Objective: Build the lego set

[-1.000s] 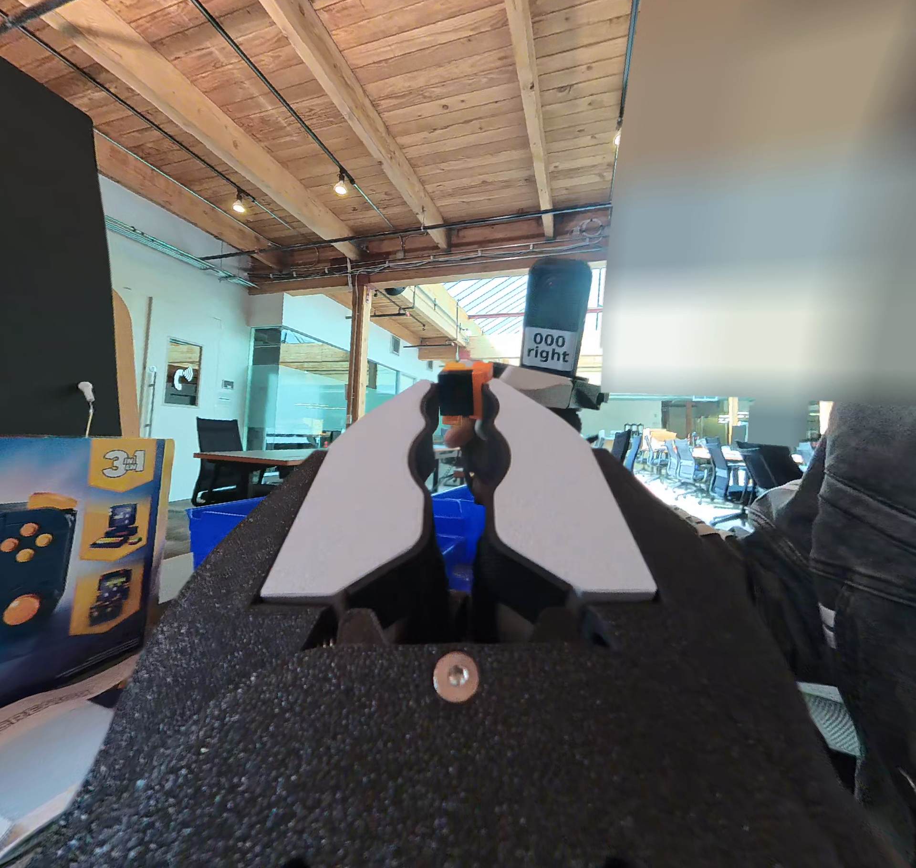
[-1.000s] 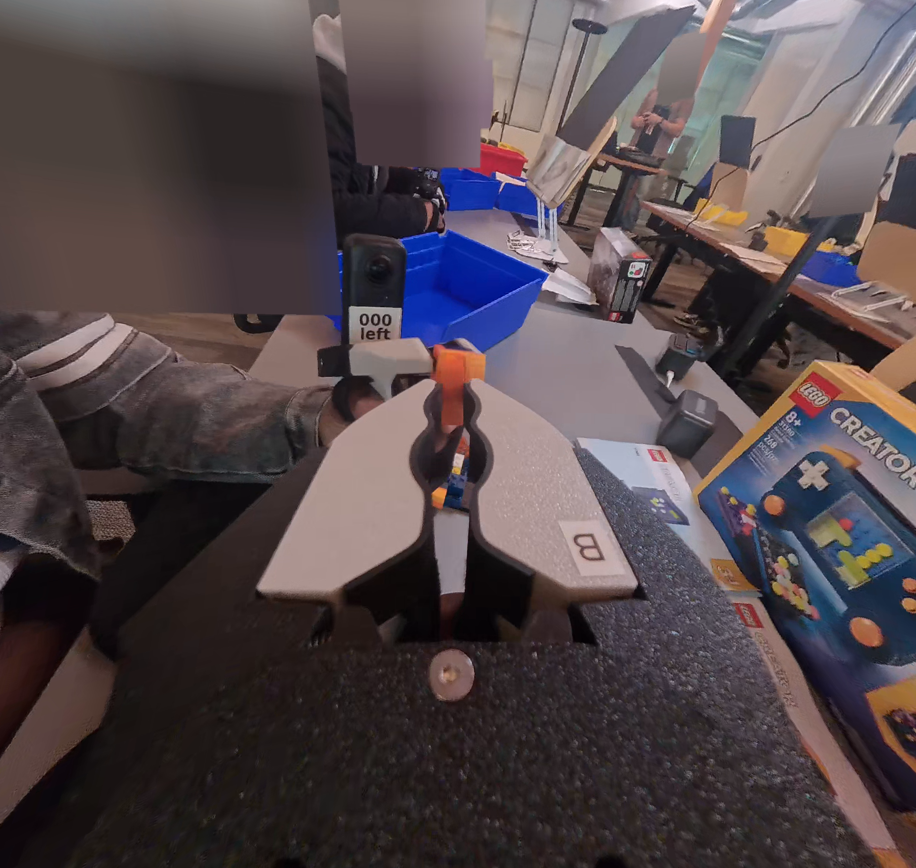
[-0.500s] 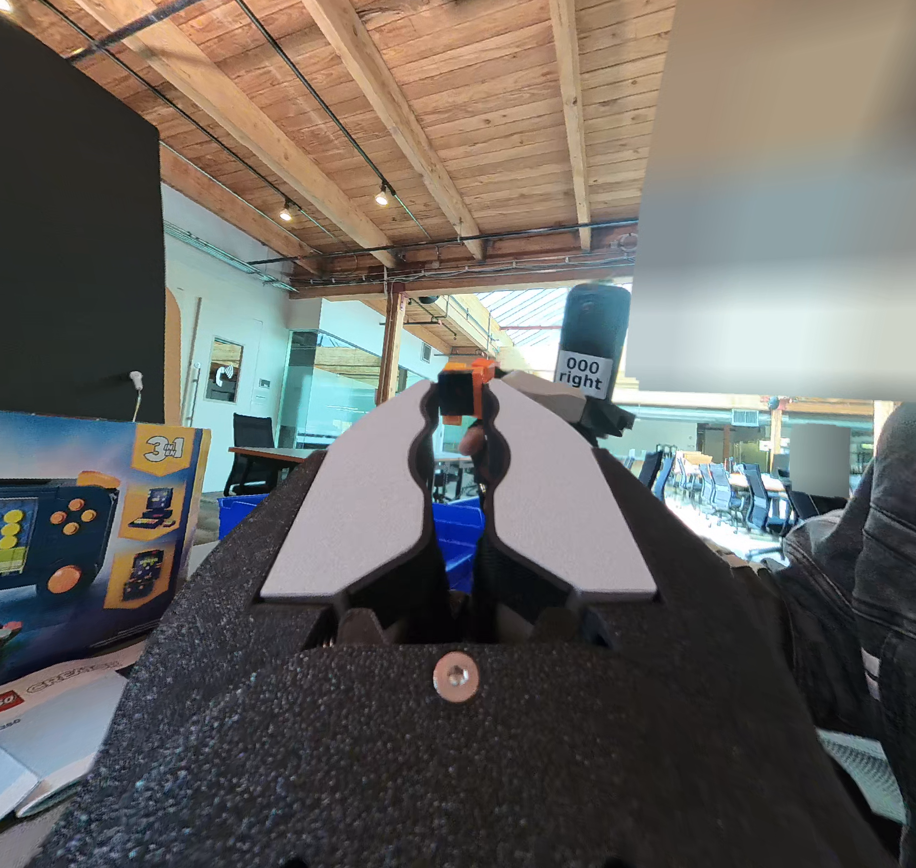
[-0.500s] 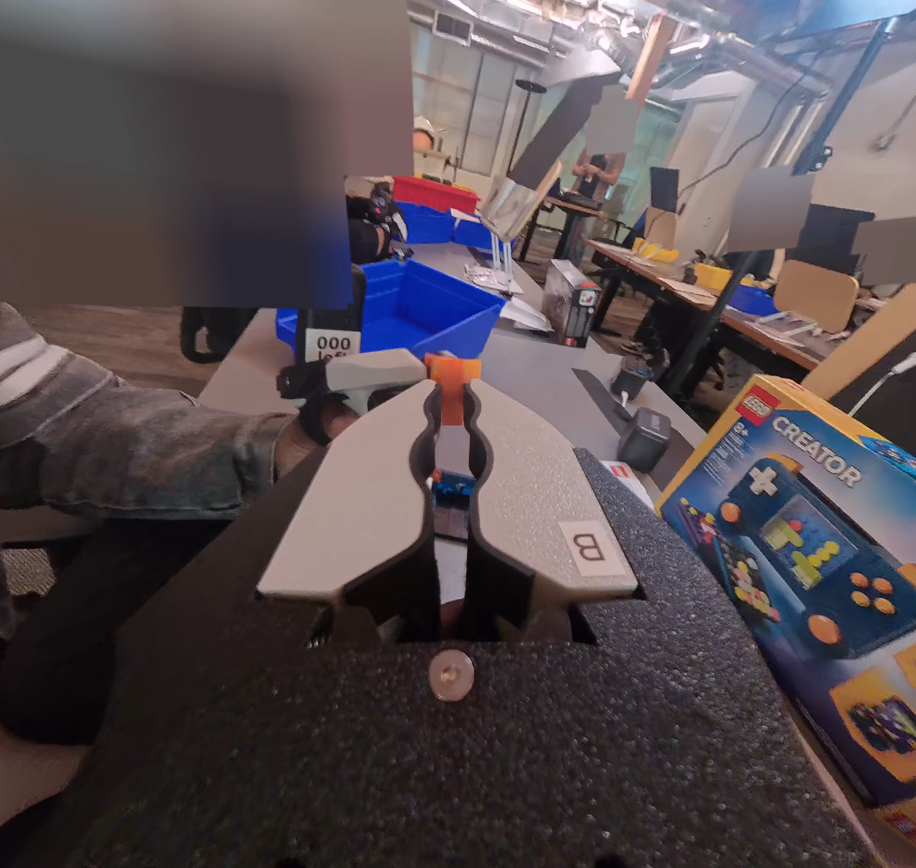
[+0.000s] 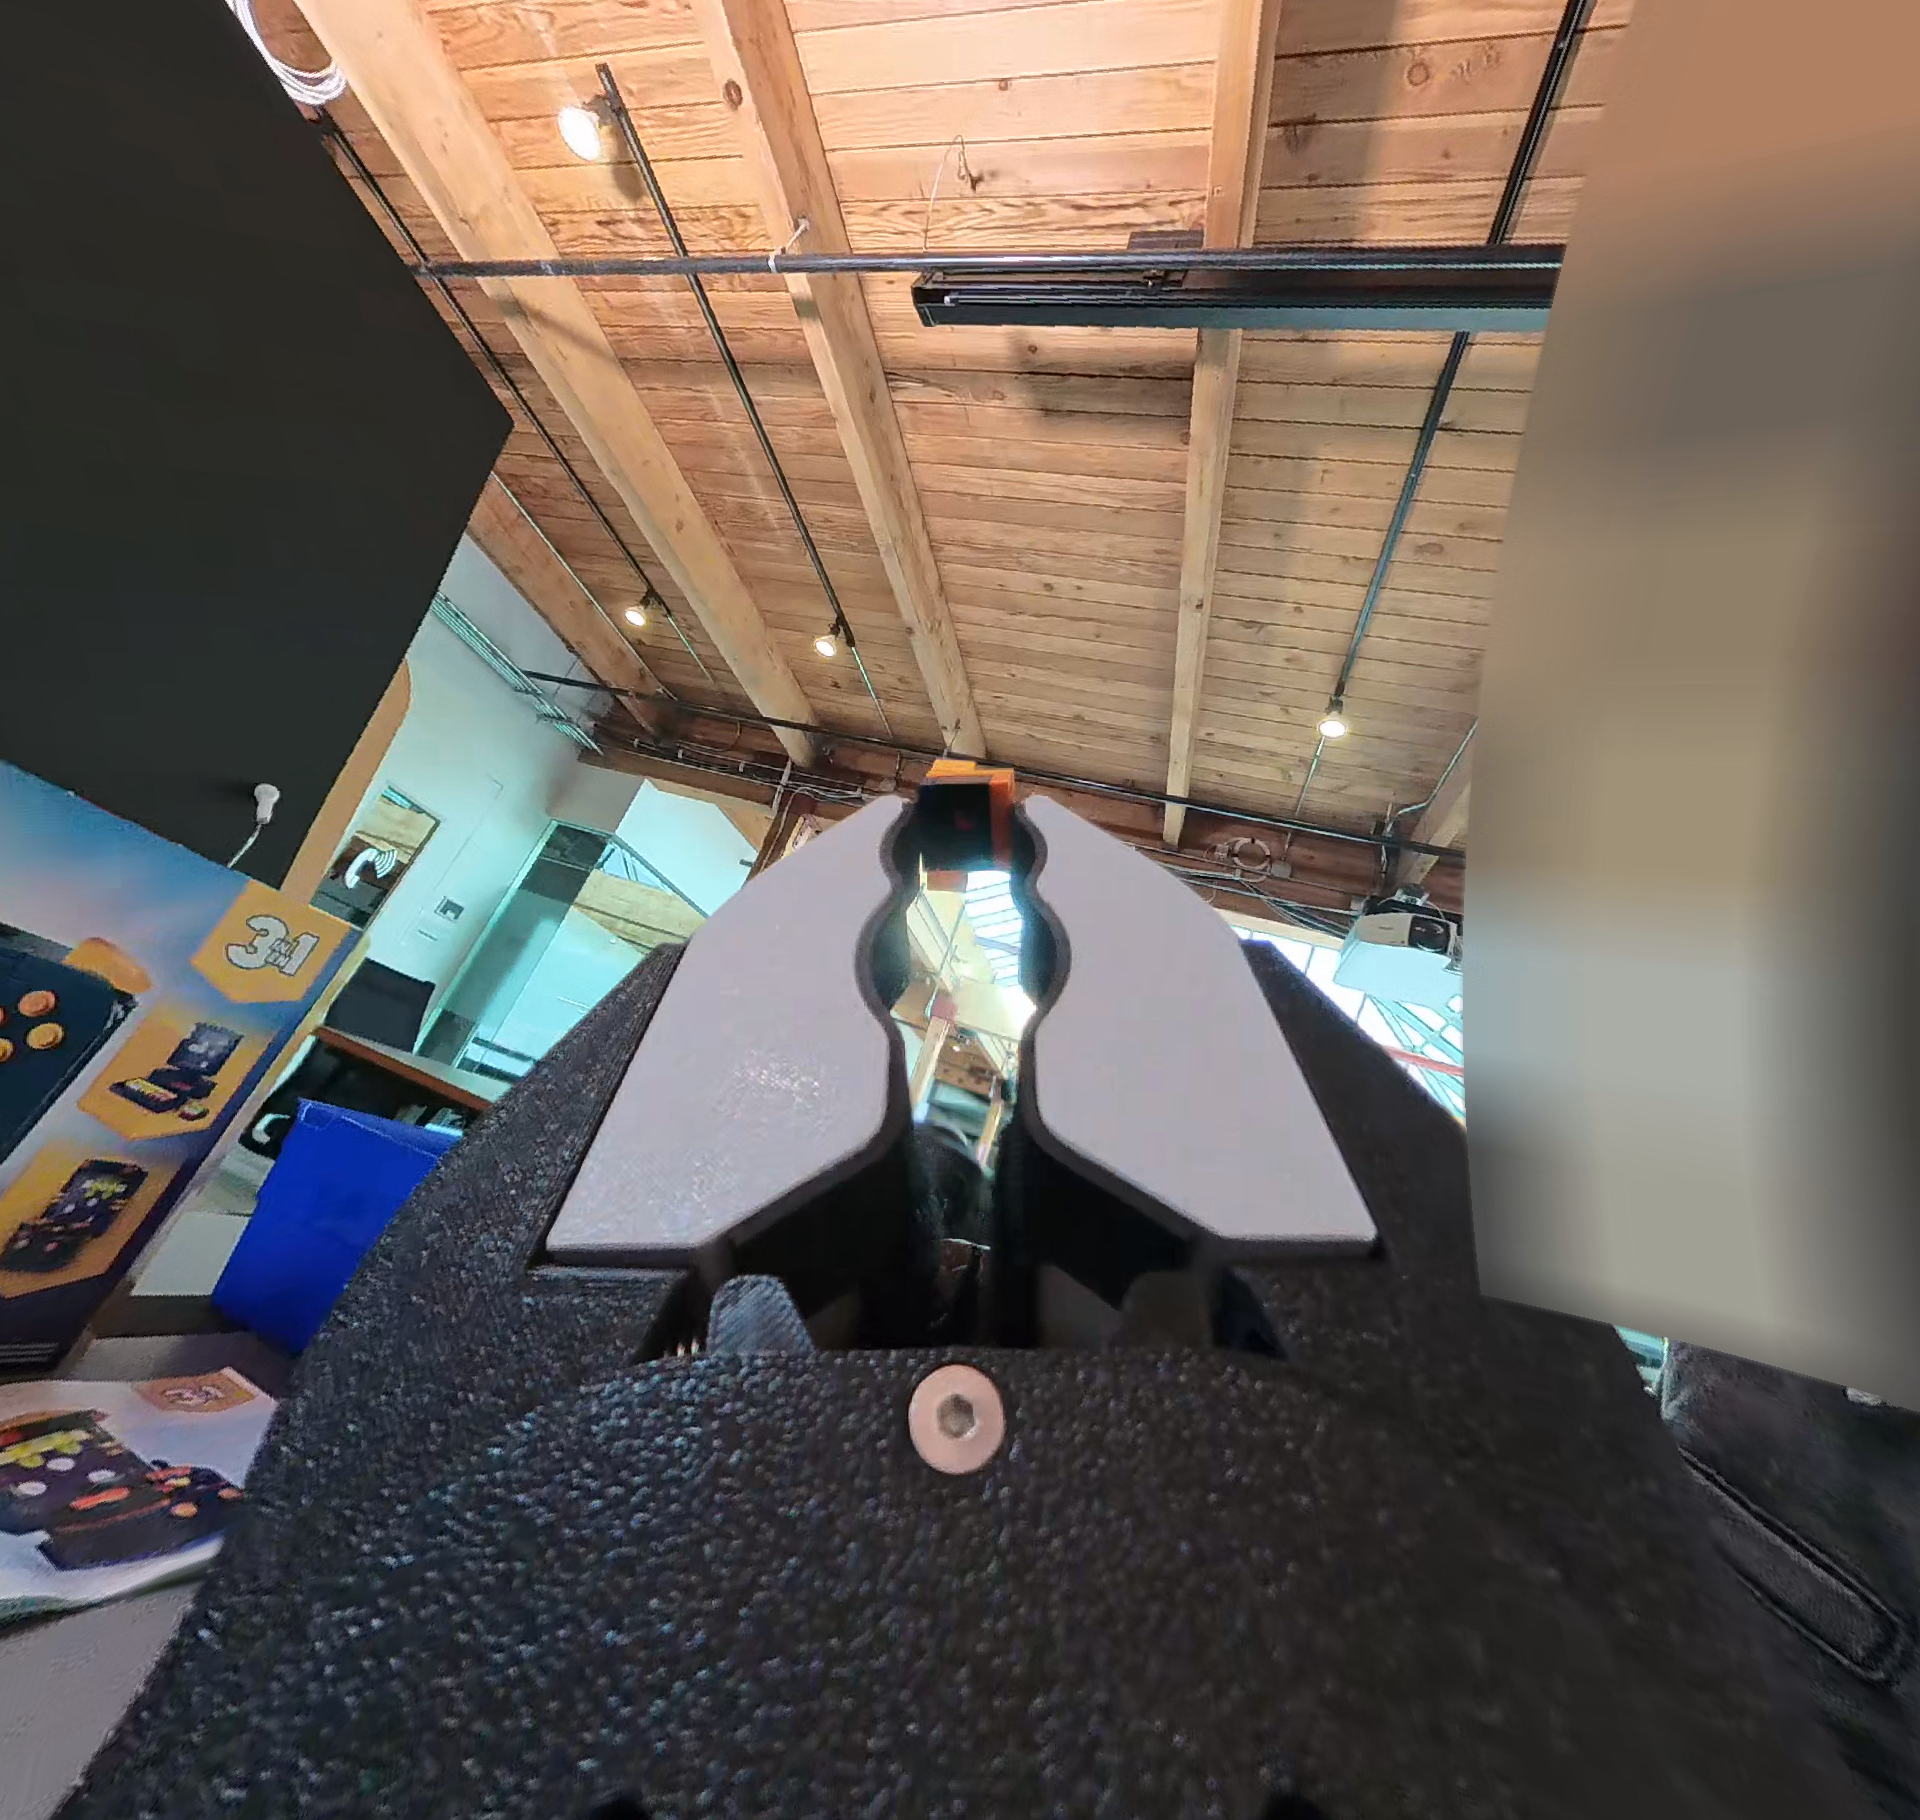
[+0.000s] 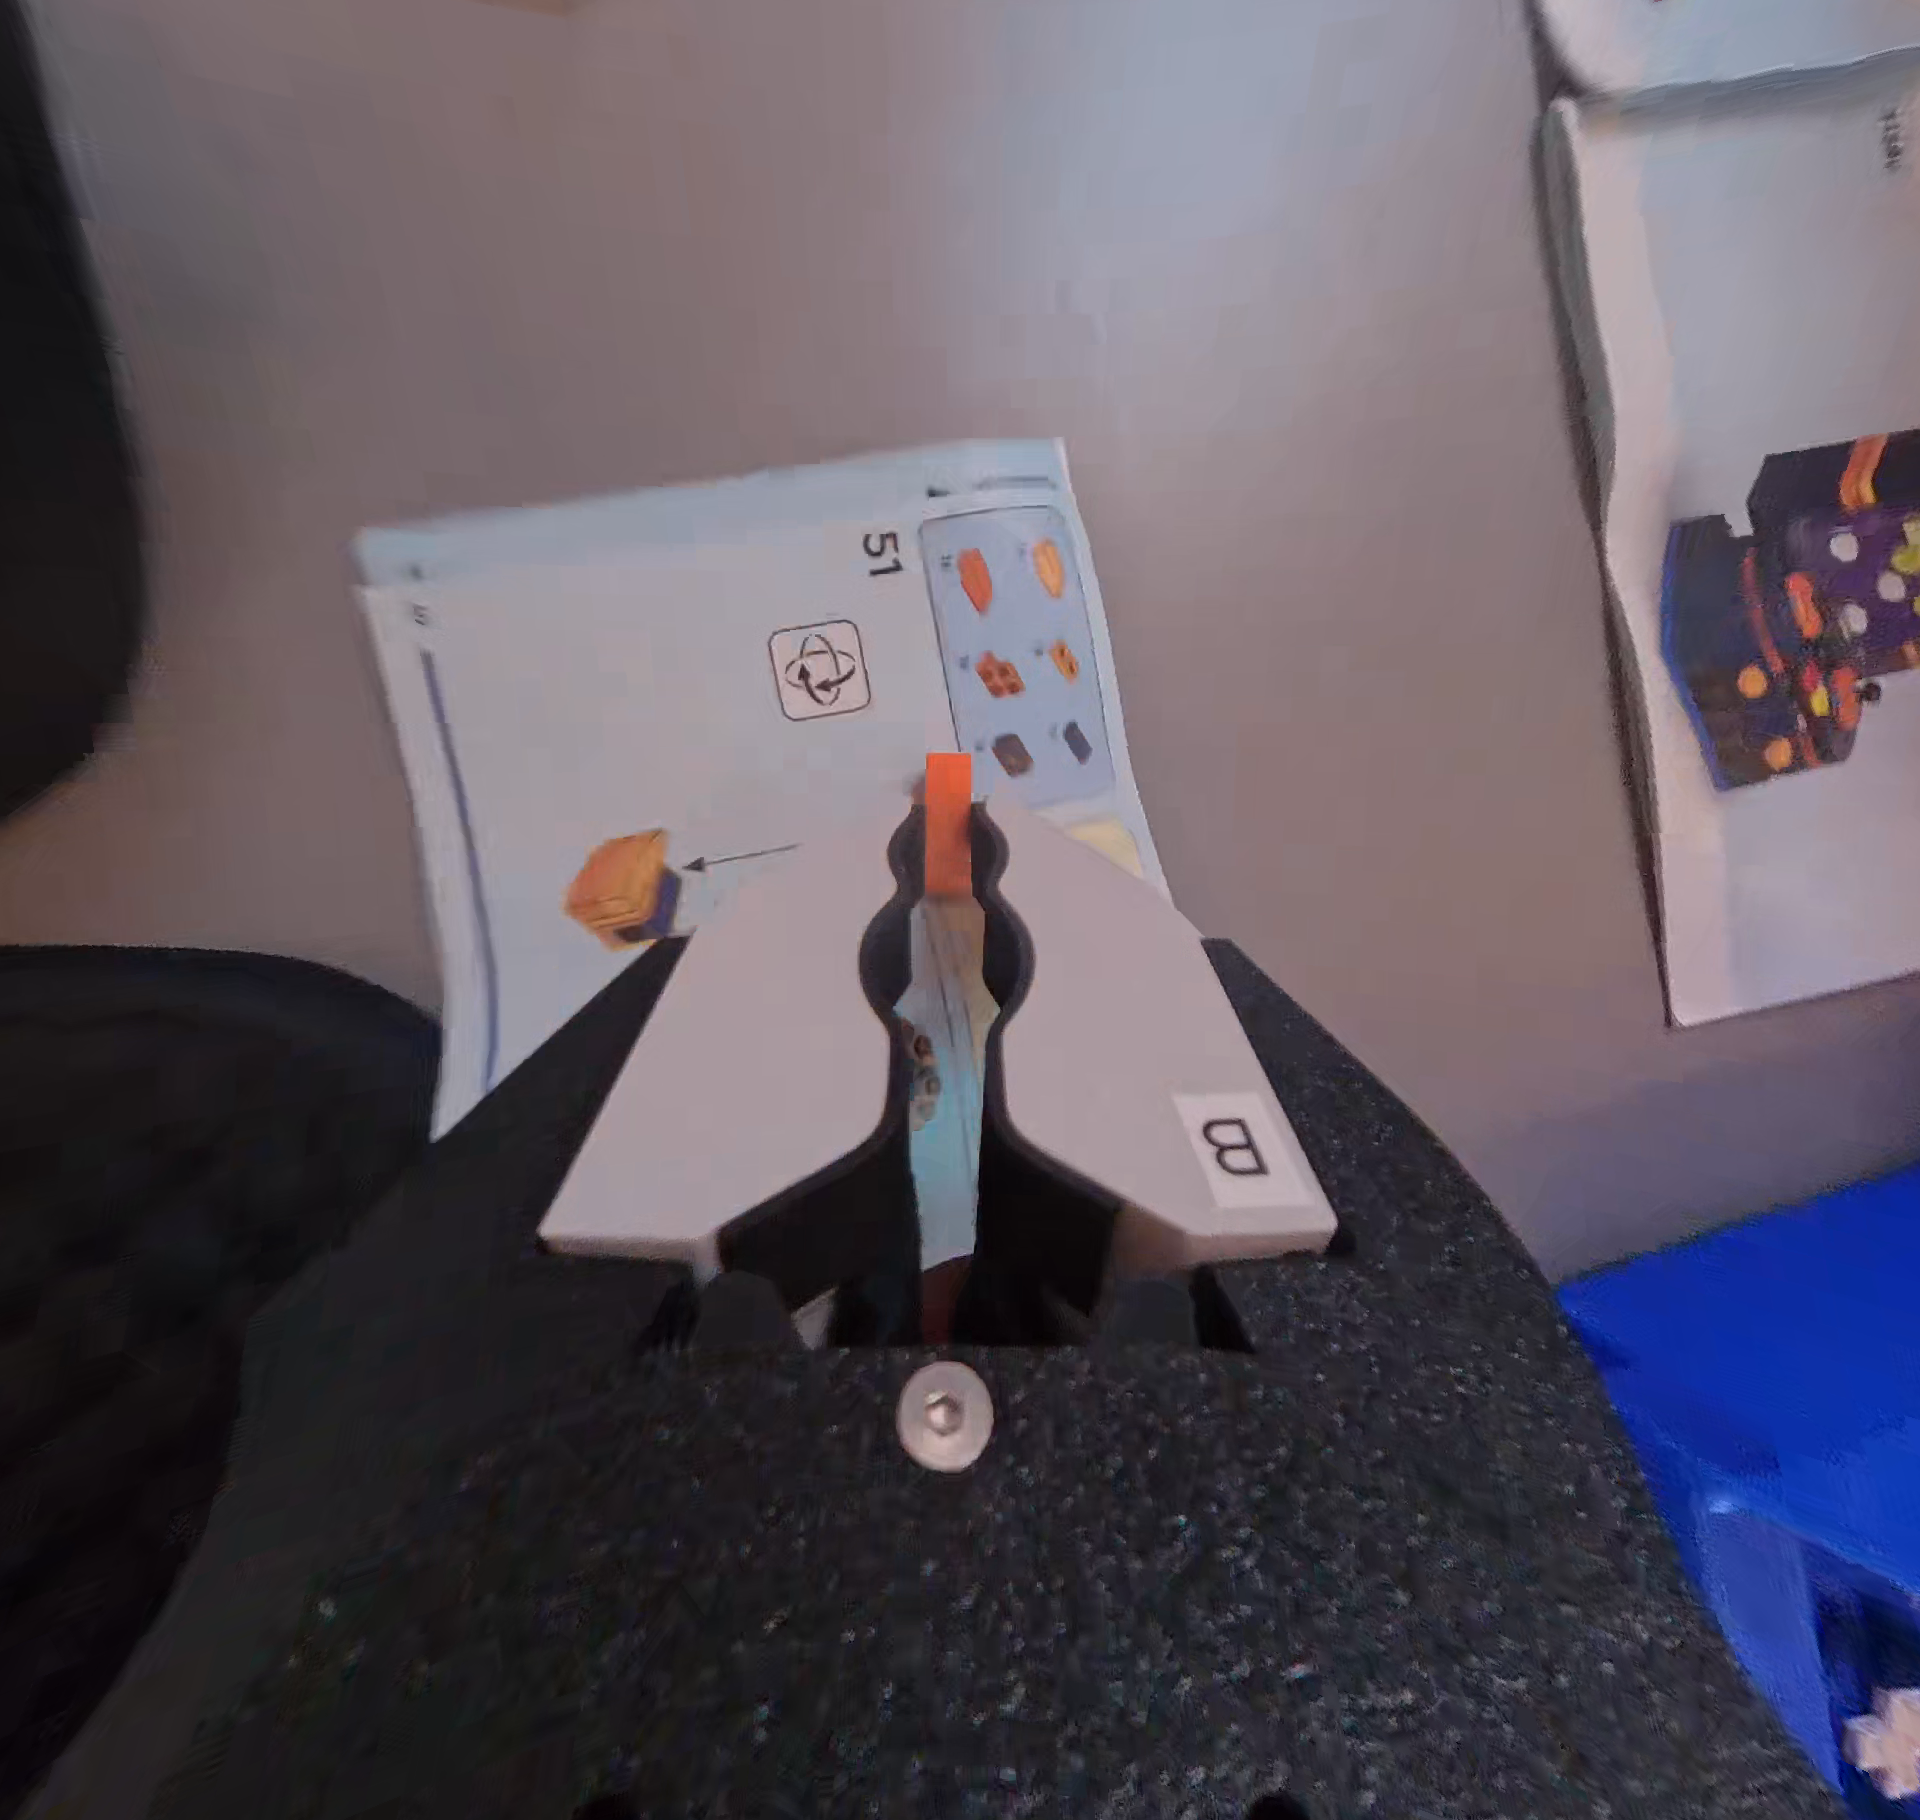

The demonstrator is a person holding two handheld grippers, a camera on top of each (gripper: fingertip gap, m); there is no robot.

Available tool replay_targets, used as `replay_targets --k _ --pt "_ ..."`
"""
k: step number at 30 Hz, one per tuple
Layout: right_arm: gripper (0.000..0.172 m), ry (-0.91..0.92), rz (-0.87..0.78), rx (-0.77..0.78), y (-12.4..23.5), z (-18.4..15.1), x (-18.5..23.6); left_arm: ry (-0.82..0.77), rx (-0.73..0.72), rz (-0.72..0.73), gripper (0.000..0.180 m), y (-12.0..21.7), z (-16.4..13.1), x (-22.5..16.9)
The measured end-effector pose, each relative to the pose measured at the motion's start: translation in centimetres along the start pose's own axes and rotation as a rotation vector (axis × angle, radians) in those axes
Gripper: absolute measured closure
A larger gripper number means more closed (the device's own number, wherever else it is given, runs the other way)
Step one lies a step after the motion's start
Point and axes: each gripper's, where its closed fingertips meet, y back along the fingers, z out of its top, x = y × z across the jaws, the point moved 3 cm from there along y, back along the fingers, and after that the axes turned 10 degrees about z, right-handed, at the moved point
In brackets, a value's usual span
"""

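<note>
Two jaws, each clamped on a small piece. Left gripper [image 5: 964,814] pinches a black-and-orange brick assembly [image 5: 961,825] at its tips, tilted toward the ceiling. Right gripper [image 6: 948,825] is closed edgewise on a thin orange plate [image 6: 948,830] over the open instruction booklet [image 6: 665,710] on the grey surface [image 6: 1299,420], probably for comparison; blue bin [image 6: 1766,1438] nearby.

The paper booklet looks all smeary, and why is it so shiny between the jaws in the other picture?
Right wrist view: motion blur smears the booklet and table. Left wrist view: sharp ceiling; bright window glare behind the jaws.
</note>
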Motion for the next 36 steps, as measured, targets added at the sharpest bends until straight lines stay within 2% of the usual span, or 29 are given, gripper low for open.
replay_targets --k 5,6,8,12,14,16,19,21,24,29,36 --pt "0.159 0.092 -0.071 -0.028 -0.6 0.0 -0.1 0.084 -0.029 0.034 0.165 0.5 0.1 0.2" --pt "0.150 0.108 -0.085 -0.034 -0.5 0.0 -0.2 0.128 -0.056 0.039 0.165 0.6 0.4 0.2" --pt "0.118 0.139 -0.093 -0.079 -0.1 0.5 -0.2 0.228 -0.106 0.048 0.165 0.7 0.8 0.0" --pt "0.100 0.219 -0.171 -0.273 2.2 2.4 -0.3 0.387 -0.197 0.065 0.165 1.1 0.7 -0.8" --pt "0.102 0.286 -0.253 -0.410 4.5 4.0 -0.2 0.464 -0.243 0.074 0.165 1.3 0.3 -1.0" --pt "0.114 0.365 -0.312 -0.585 7.4 6.2 0.9 0.537 -0.276 0.077 0.165 1.2 -0.1 -1.3" --pt "0.127 0.518 -0.376 -0.809 11.6 9.5 3.7 0.631 -0.301 0.070 0.165 1.0 -1.2 -1.7" --pt "0.132 0.603 -0.398 -0.903 13.7 11.5 5.8 0.669 -0.298 0.059 0.165 0.8 -2.0 -2.3" --pt "0.131 0.712 -0.391 -0.900 14.4 13.7 7.9 0.689 -0.270 0.053 0.162 0.4 -3.3 -3.3" --pt "0.137 0.867 -0.555 -0.864 14.2 14.8 8.9 0.669 -0.252 0.056 0.166 0.3 -4.2 -4.3" --pt "0.142 0.918 -0.616 -0.800 13.6 15.1 9.3 0.628 -0.231 0.058 0.165 0.2 -4.8 -4.9"
